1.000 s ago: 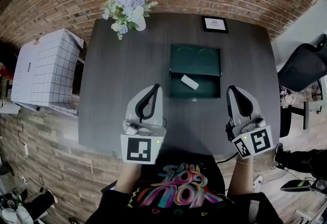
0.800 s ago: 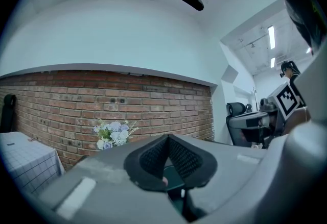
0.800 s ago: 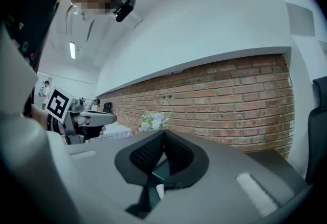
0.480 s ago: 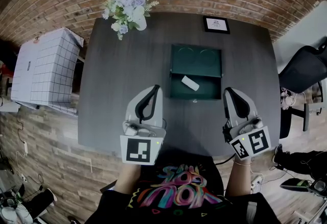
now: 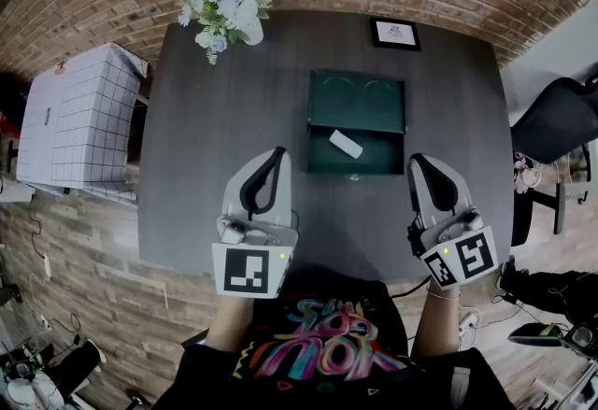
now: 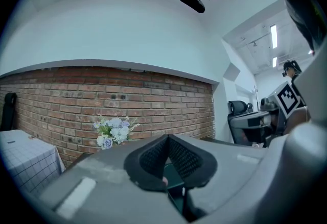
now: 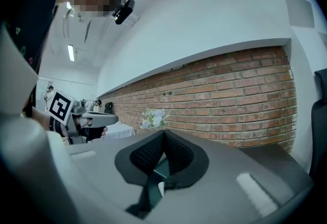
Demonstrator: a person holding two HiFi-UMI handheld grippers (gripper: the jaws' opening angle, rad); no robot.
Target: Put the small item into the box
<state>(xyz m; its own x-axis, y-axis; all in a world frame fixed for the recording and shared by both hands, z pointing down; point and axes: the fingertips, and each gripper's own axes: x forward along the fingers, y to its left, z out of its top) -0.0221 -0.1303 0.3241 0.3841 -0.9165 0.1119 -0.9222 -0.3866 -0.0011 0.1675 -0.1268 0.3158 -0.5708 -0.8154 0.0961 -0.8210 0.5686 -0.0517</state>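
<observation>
A dark green box [image 5: 356, 109] lies open in the middle of the dark table [image 5: 215, 137]. A small white item [image 5: 346, 145] lies inside its nearer, deeper half. My left gripper [image 5: 277, 153] hovers over the table's front part, left of the box, shut with nothing between its jaws. My right gripper [image 5: 417, 159] is just right of the box's near corner, also shut and empty. In the left gripper view the black pads [image 6: 153, 154] of the left gripper [image 6: 167, 136] meet at the tip. The right gripper [image 7: 164, 131] shows the same in its own view.
A vase of pale flowers [image 5: 227, 11] stands at the table's far left corner and a small framed picture [image 5: 393, 33] at the far right. A checked cloth covers a stand [image 5: 79, 123] left of the table. A black chair [image 5: 551, 119] is on the right. A brick wall runs behind.
The head view has shifted slightly, so the table sits a little higher in the picture. The right gripper edged a touch to the left. Both grippers stay shut.
</observation>
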